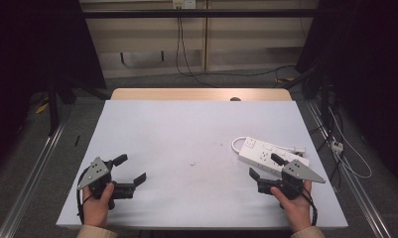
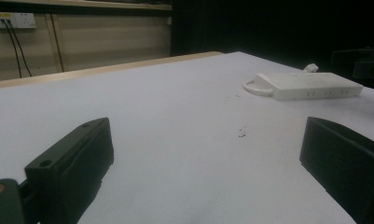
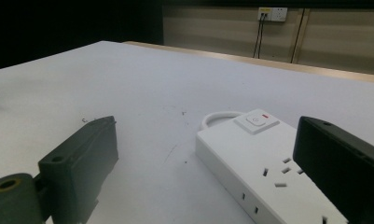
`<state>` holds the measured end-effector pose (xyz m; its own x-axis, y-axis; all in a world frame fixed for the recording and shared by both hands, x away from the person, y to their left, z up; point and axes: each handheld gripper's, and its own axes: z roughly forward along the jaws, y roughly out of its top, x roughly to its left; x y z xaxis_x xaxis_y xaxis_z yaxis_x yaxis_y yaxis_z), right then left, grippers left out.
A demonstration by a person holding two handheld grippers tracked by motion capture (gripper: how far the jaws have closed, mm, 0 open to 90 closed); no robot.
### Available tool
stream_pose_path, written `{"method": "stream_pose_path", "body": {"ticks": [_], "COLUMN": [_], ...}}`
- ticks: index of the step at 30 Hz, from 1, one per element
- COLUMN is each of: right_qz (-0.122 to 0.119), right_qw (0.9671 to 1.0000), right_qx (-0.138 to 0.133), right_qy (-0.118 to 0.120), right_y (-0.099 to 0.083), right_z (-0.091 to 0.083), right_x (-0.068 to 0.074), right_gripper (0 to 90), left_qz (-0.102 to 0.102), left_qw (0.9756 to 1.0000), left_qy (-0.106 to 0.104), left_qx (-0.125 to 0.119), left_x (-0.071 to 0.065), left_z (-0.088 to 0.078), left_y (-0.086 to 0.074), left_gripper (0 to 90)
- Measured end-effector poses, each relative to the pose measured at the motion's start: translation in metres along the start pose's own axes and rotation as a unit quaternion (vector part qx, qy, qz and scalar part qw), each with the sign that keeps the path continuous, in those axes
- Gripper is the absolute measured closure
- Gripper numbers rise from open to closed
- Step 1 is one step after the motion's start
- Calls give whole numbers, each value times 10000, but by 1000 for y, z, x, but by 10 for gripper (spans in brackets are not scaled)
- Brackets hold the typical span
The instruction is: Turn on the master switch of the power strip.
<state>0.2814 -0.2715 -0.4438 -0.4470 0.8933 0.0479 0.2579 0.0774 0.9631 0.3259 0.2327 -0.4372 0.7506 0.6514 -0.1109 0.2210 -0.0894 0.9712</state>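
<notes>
Grippers sit low at the near edge of the white table (image 1: 186, 129) in the high view; left gripper (image 1: 133, 170) at near left, jaws spread wide, holding nothing, pointing right over bare tabletop; right gripper (image 1: 265, 166) at near right, jaws also wide apart, nothing clamped; white power strip (image 1: 271, 154) lies at right, a little nearer than the middle of the table, running far-left to near-right, its white cord (image 1: 237, 143) looped at the far-left end; right gripper's upper jaw sits over the strip's near-right end, contact cannot be told from here; left gripper well apart from the strip.

Left gripper view: left gripper (image 2: 208, 149) jaws wide, bare white table (image 2: 175, 102) between them, nothing gripped; power strip (image 2: 310, 85) far off toward the right, beyond the jaws, well apart, cord loop (image 2: 252, 87) at its left end; small dark specks (image 2: 241, 134) on the surface between jaws and strip.

Right gripper view: right gripper (image 3: 205, 161) jaws wide open, gripping nothing; power strip (image 3: 268, 172) lies between the jaws, closer to the right jaw, which overlaps its socket face; left jaw well clear of it with bare table between; square switch (image 3: 256, 121) at the strip's far end, cord loop (image 3: 217, 116) just beyond.
</notes>
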Motion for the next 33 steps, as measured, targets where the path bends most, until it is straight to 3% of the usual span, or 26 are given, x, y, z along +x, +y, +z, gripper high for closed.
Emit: {"method": "stream_pose_path", "body": {"ticks": [4, 14, 33], "right_qz": [-77, 33, -26], "right_qw": [10000, 10000, 10000], "right_qx": [28, 27, 68], "right_qy": [47, -16, -46], "right_y": [2, 7, 12], "right_z": [5, 17, 34], "right_x": [0, -3, -4], "right_gripper": [62, 80, 92], "left_qz": [-4, 22, 23], "left_qw": [10000, 10000, 10000], "left_qy": [-7, -14, -43], "left_qx": [-44, -14, -20], "left_x": [0, 0, 0], "left_z": [0, -1, -1], "left_y": [1, 0, 0], "left_gripper": [23, 24, 24]}}
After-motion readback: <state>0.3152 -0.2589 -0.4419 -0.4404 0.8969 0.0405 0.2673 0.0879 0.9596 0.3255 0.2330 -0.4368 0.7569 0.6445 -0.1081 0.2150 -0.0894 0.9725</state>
